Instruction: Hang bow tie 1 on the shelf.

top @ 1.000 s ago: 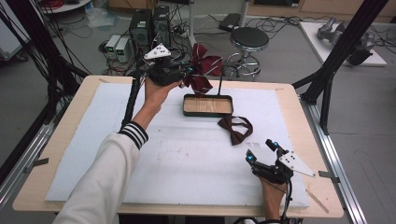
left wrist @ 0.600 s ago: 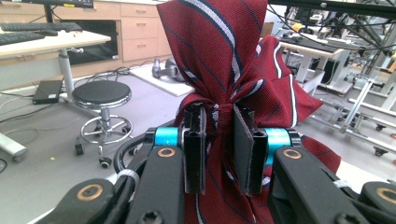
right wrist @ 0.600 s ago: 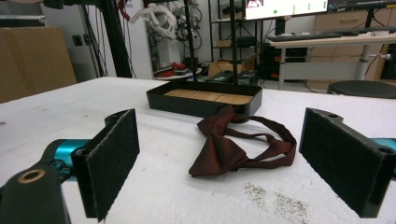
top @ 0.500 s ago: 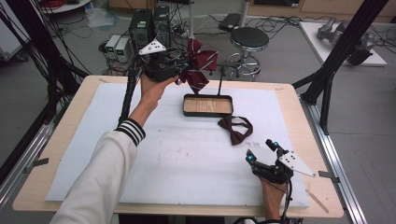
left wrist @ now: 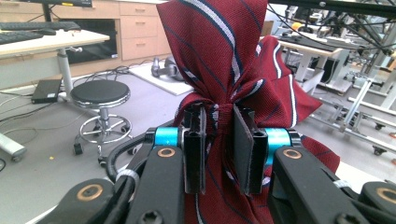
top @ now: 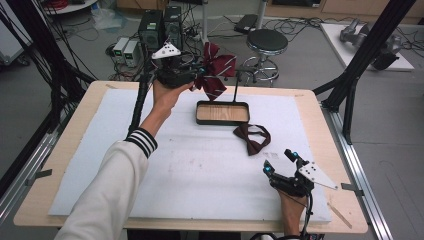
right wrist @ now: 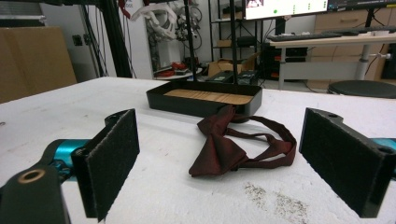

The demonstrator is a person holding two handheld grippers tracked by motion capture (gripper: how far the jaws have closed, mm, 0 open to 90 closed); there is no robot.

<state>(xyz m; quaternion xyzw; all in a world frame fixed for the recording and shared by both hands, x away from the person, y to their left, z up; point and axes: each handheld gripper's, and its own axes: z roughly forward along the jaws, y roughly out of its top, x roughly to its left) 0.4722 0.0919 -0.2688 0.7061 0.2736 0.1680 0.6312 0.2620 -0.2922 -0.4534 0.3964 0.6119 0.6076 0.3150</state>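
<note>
White tabletop (top: 200, 175) — open near edge

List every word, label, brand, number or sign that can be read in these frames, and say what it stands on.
No text can be read.
Monitor behind the table: coloured marks on screen, too small to read.
Grey boxes on the floor: any labels too blurred to read.
Striped bow tie, plain bow tie and tray: no lettering visible.

A wooden table (top: 65, 150) carries a white sheet (top: 200, 170) (tray (top: 222, 105) and bow tie (top: 252, 137) atop).
</note>
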